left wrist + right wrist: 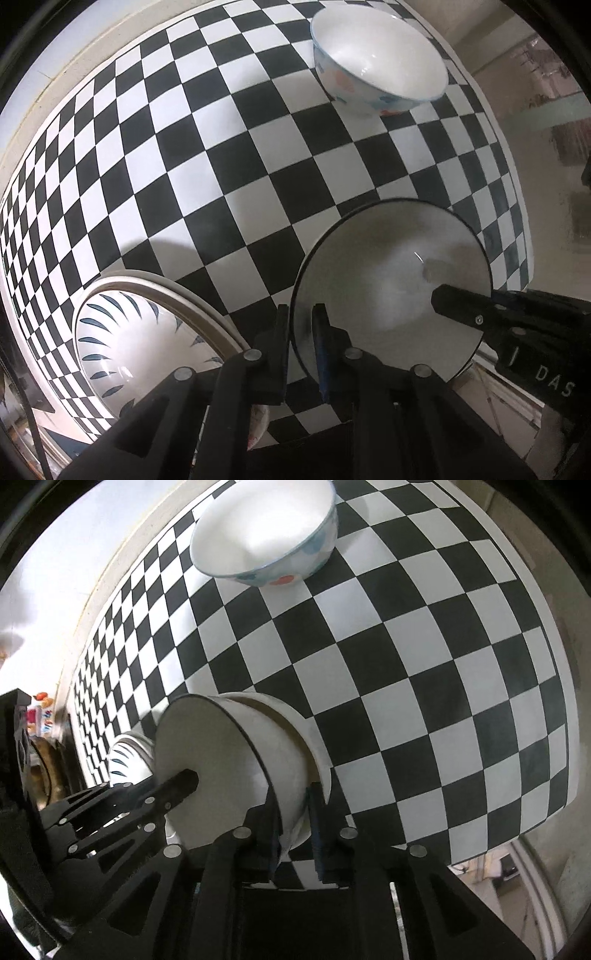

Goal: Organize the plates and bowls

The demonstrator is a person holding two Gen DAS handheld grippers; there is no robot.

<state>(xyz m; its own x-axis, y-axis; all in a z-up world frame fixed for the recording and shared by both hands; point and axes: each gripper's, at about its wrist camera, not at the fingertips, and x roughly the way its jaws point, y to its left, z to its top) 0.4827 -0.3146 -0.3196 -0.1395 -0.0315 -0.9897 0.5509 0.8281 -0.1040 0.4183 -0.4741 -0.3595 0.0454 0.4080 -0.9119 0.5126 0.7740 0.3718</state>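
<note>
A white bowl with a thin black rim (391,280) is held between both grippers above the checkered table. My left gripper (300,325) is shut on its near-left rim. My right gripper (291,812) is shut on the opposite wall of the same bowl (229,771); its finger (461,306) reaches into the bowl in the left wrist view. A white bowl with blue and red spots (376,62) stands upright at the far side, also in the right wrist view (266,535). A blue-leaf patterned bowl on a cream plate (122,332) sits at the near left.
The black-and-white checkered table (221,166) ends at a right edge (535,812), with floor beyond. A pale wall runs along the far left. The leaf-patterned bowl (125,757) shows behind the held bowl in the right wrist view.
</note>
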